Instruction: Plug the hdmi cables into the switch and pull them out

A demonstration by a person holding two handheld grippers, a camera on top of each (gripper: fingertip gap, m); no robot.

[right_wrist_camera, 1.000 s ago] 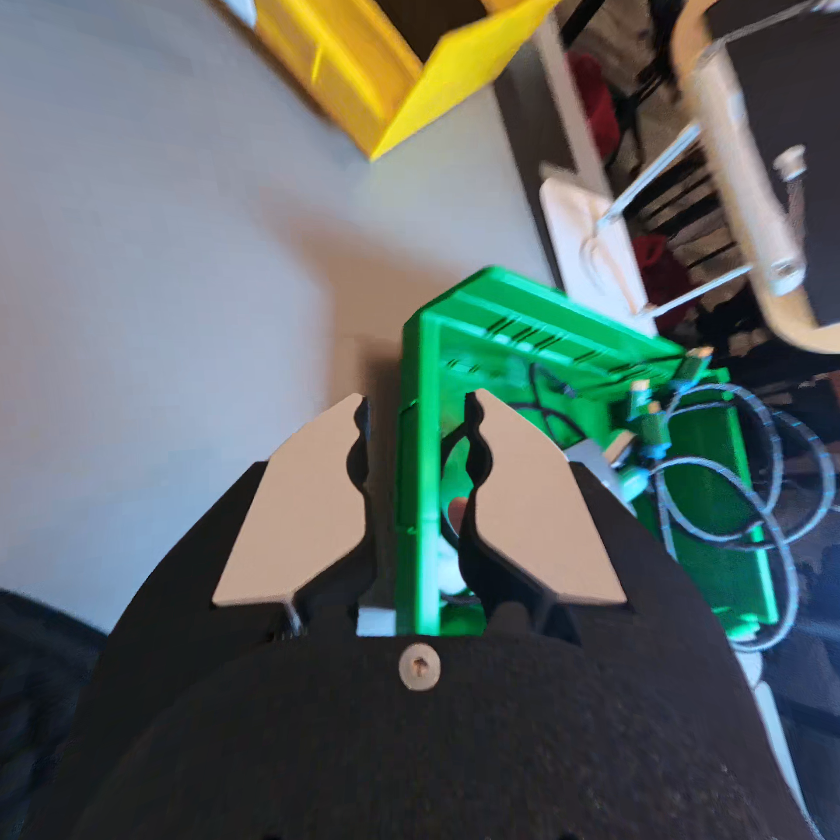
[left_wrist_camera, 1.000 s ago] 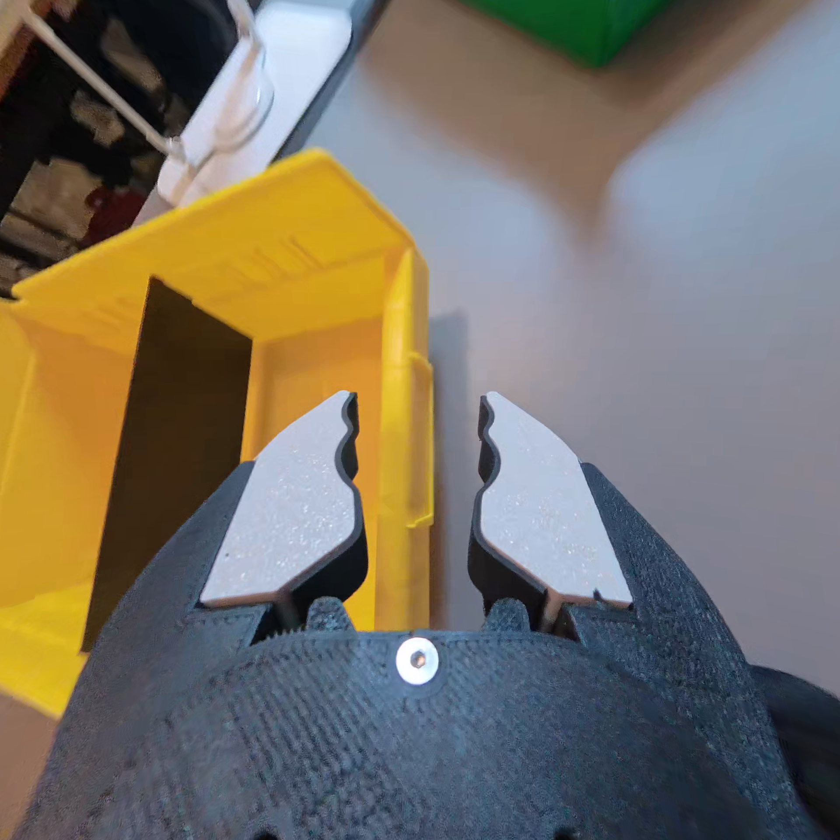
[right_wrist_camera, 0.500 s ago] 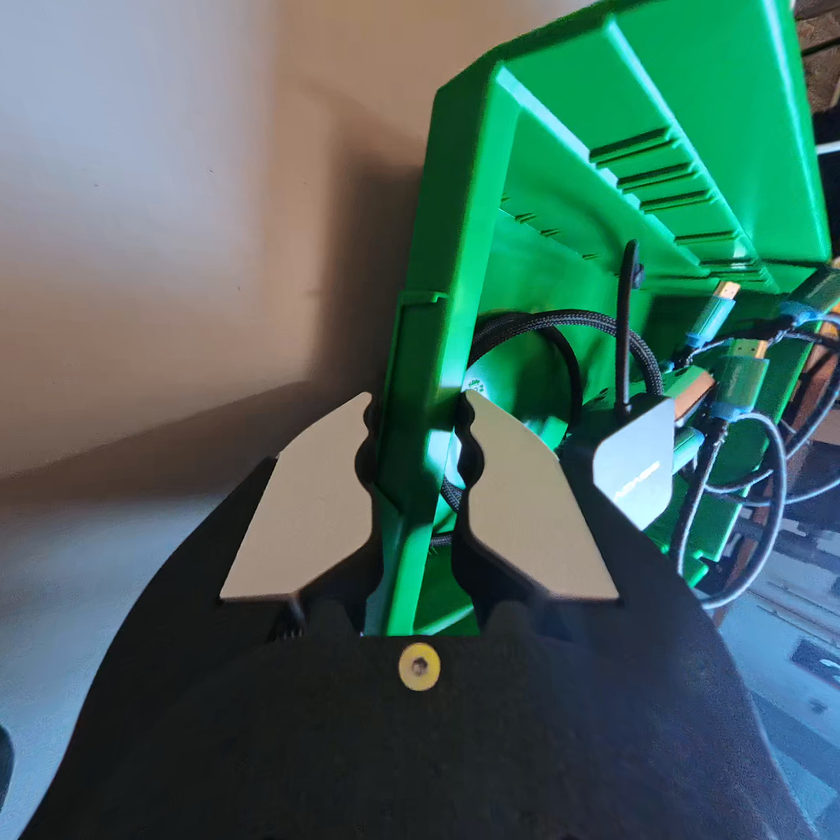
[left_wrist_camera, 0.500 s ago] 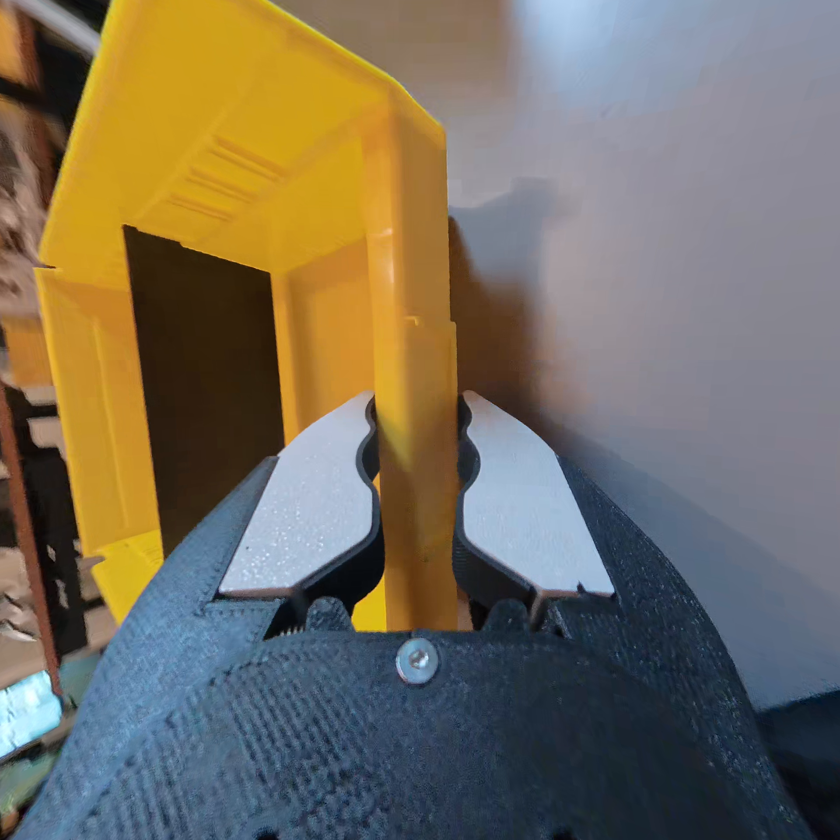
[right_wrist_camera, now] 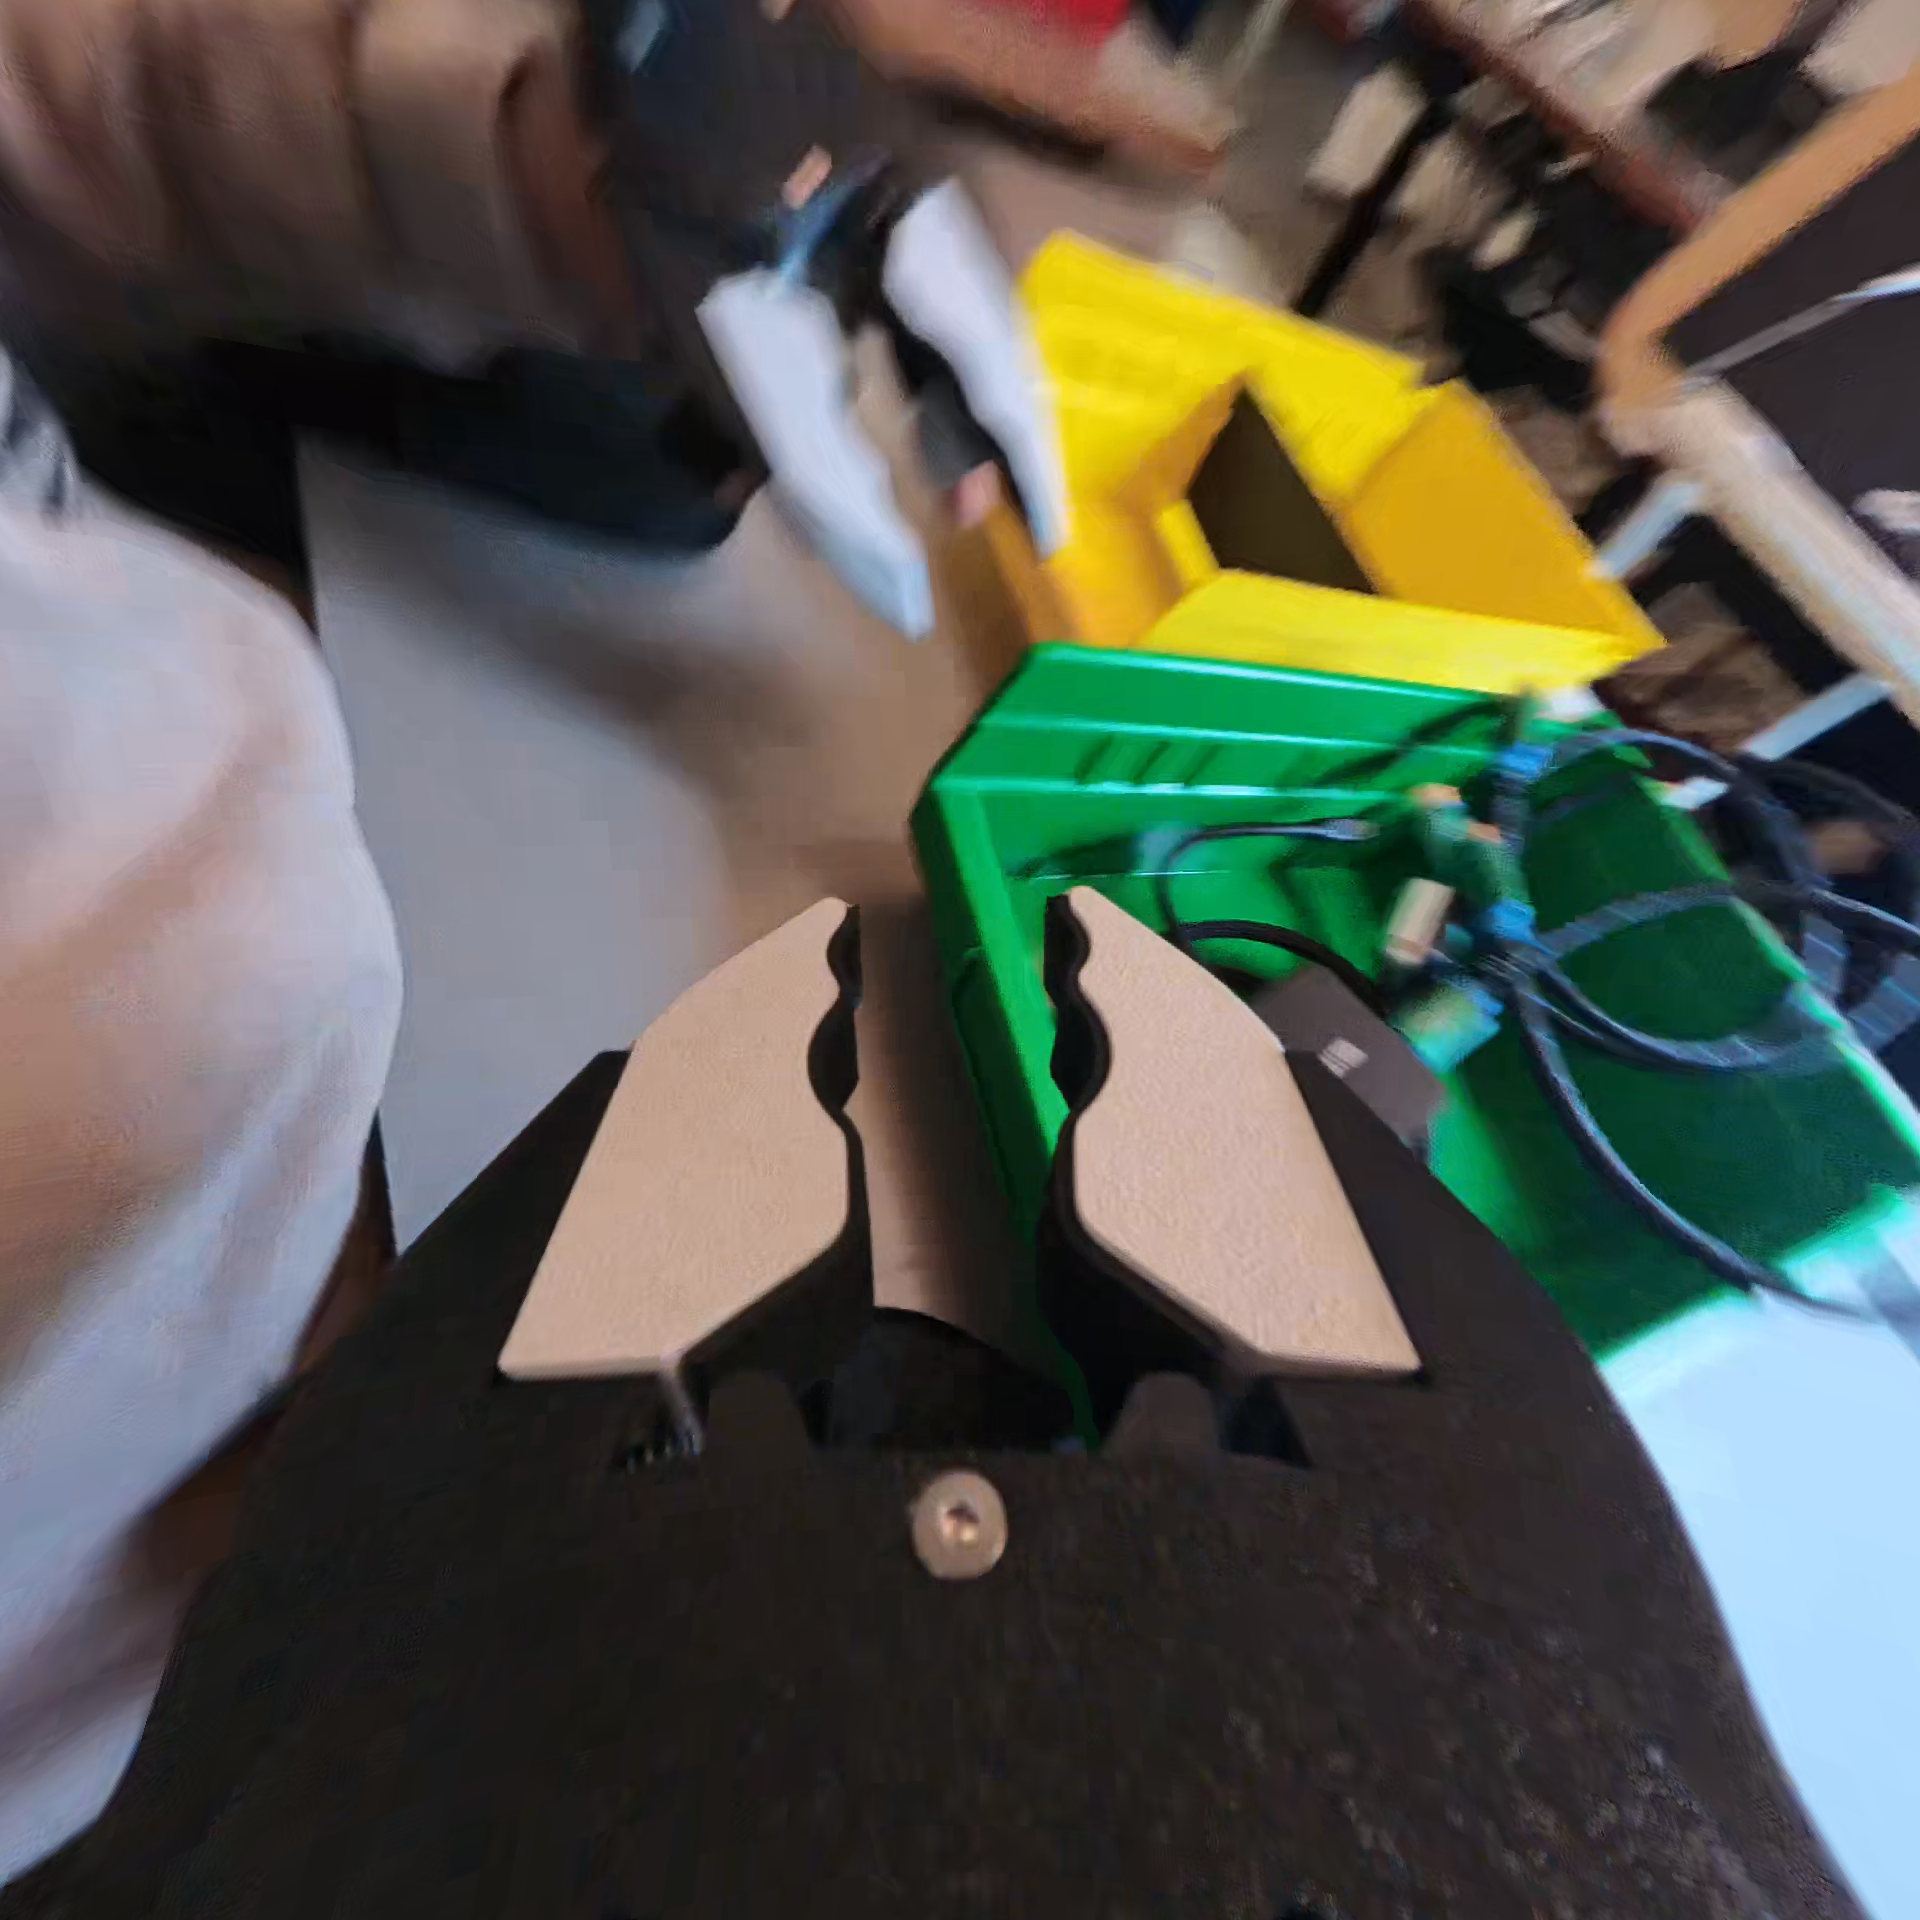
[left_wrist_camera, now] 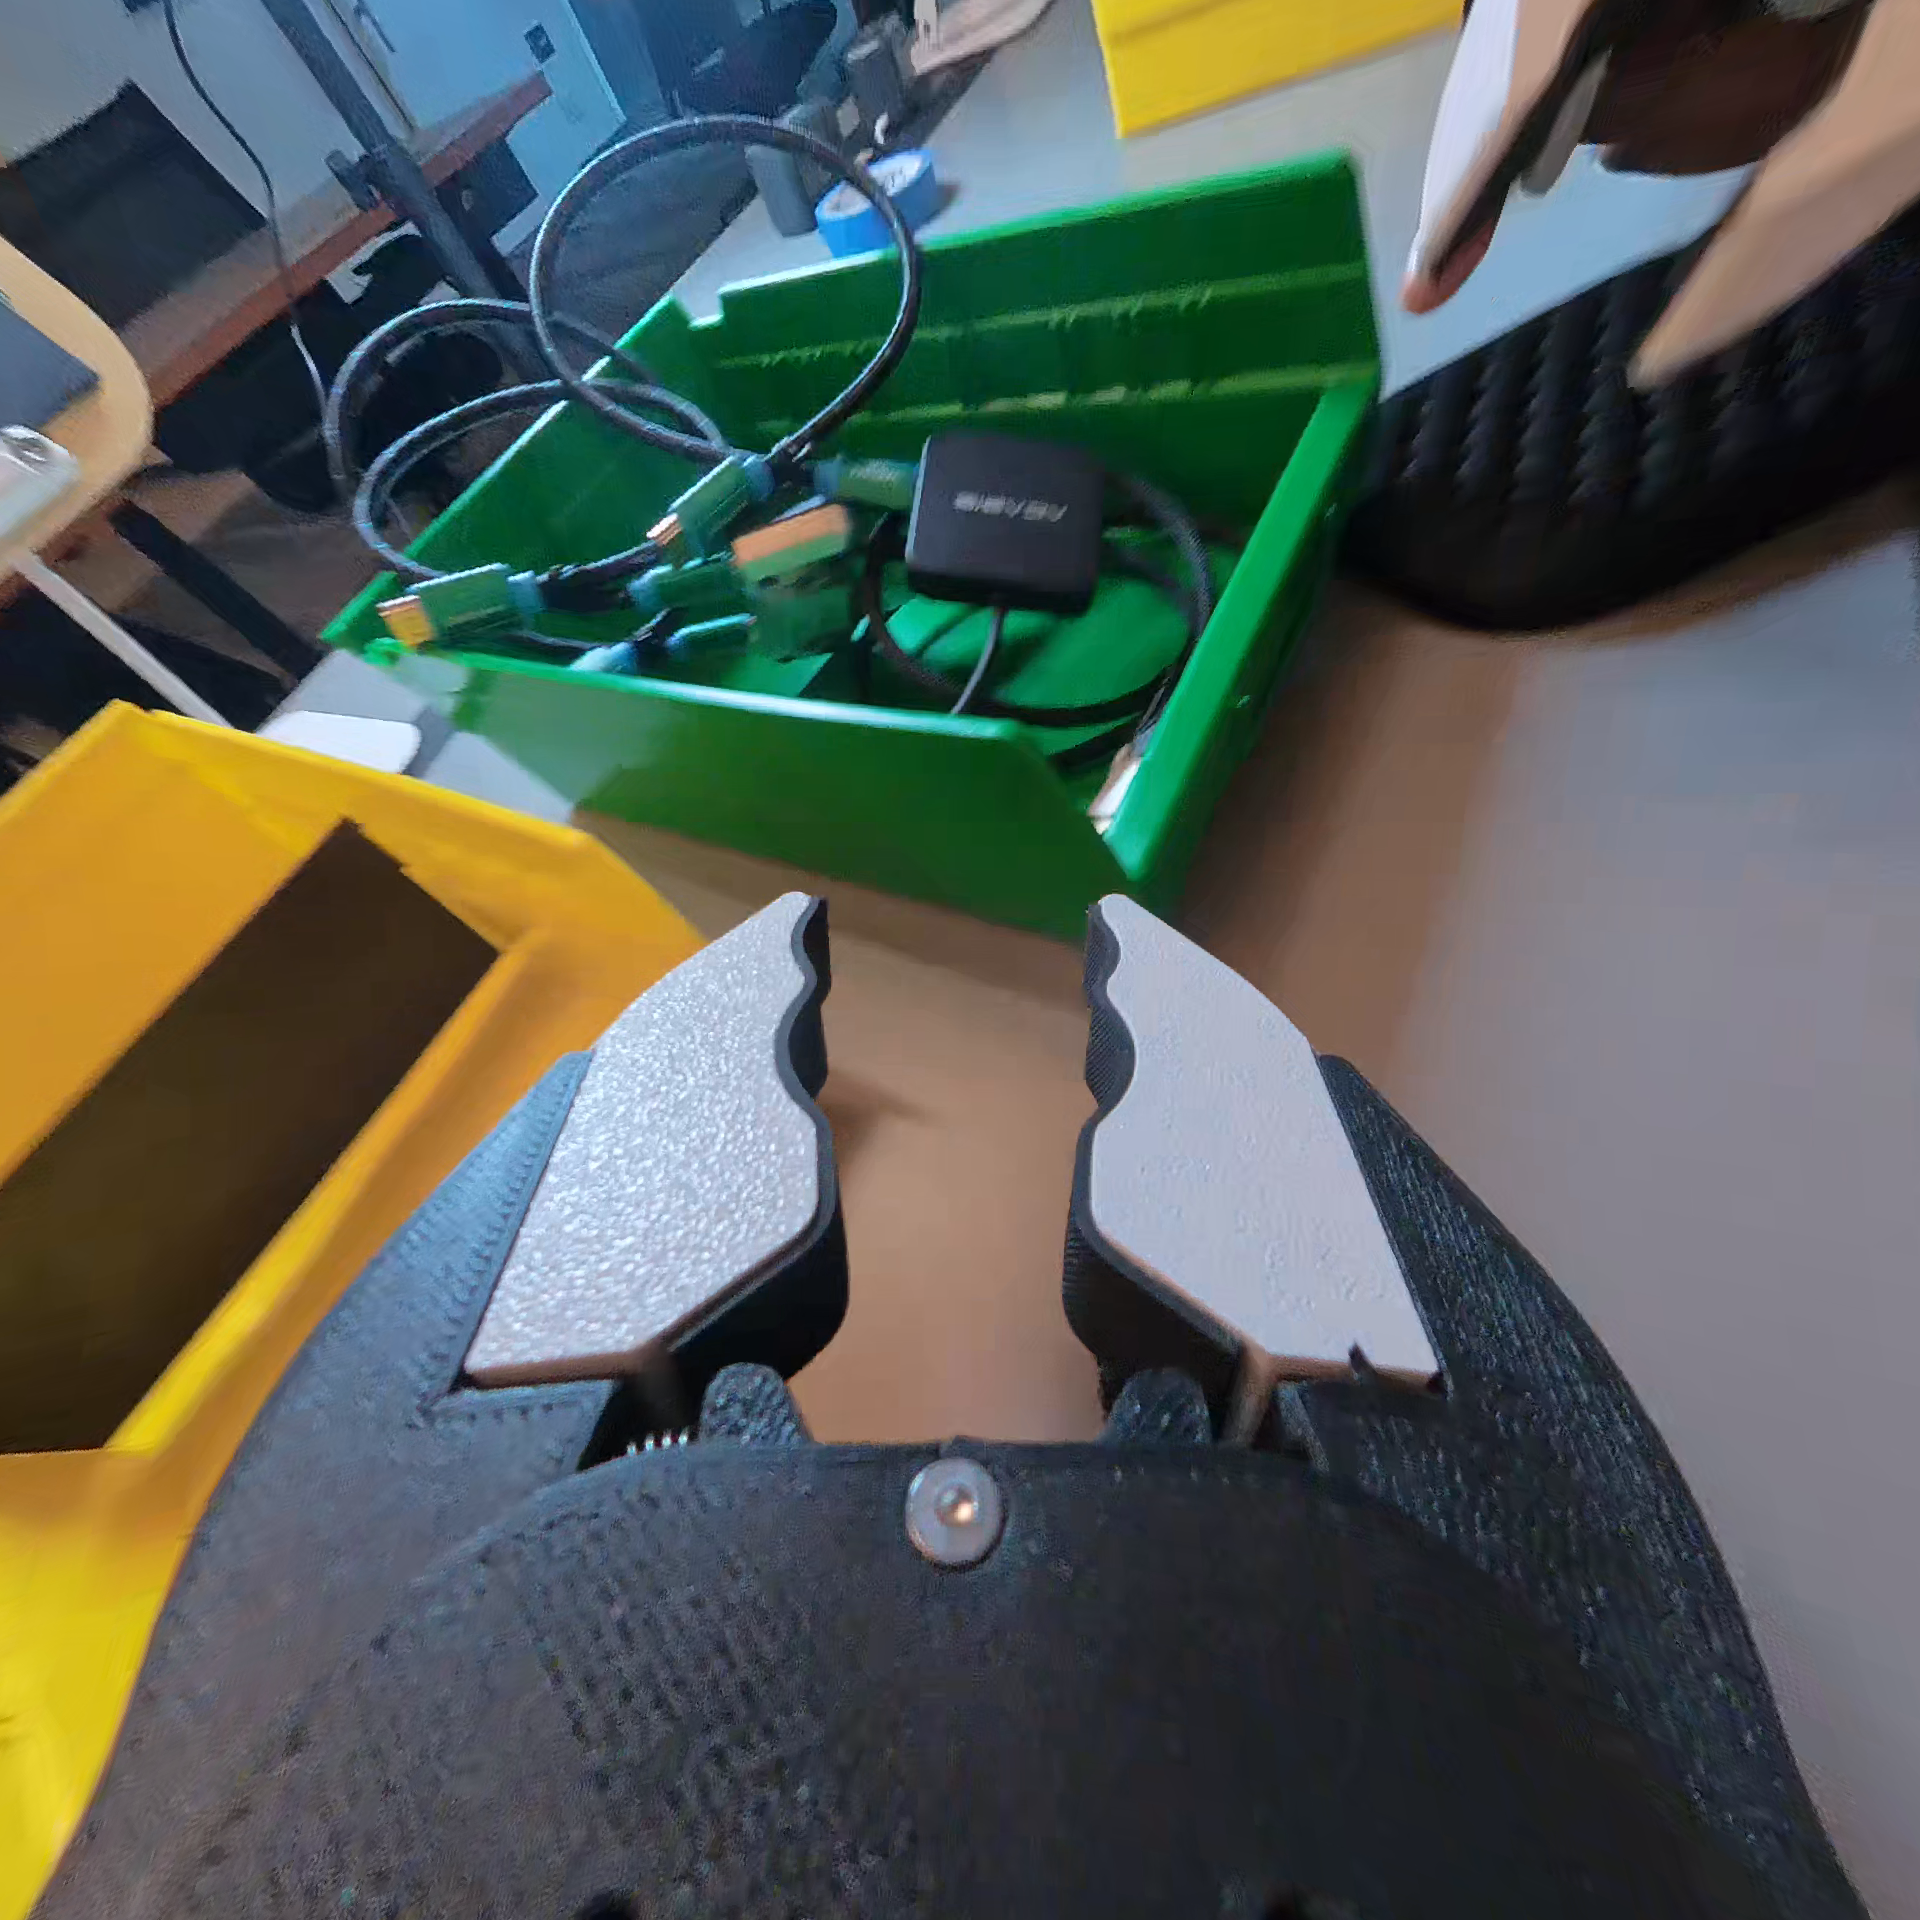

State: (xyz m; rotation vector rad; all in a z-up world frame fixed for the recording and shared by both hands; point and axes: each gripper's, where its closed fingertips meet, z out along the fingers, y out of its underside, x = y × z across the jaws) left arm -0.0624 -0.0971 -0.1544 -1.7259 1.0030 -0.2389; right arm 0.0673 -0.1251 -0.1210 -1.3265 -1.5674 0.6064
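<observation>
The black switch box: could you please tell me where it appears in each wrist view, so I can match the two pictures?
Left wrist view: the black switch box lies inside the green bin, above centre, right of the cable plugs.
Right wrist view: it shows blurred at centre right, in the same bin, just beyond the right gripper.
Shared landmark: the yellow bin beside the green one.

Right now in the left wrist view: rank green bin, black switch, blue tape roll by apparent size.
1. green bin, by far the largest.
2. black switch, lying inside the bin.
3. blue tape roll, smallest as seen, but it sits farther back, so its true size against the switch is unsure.
</observation>
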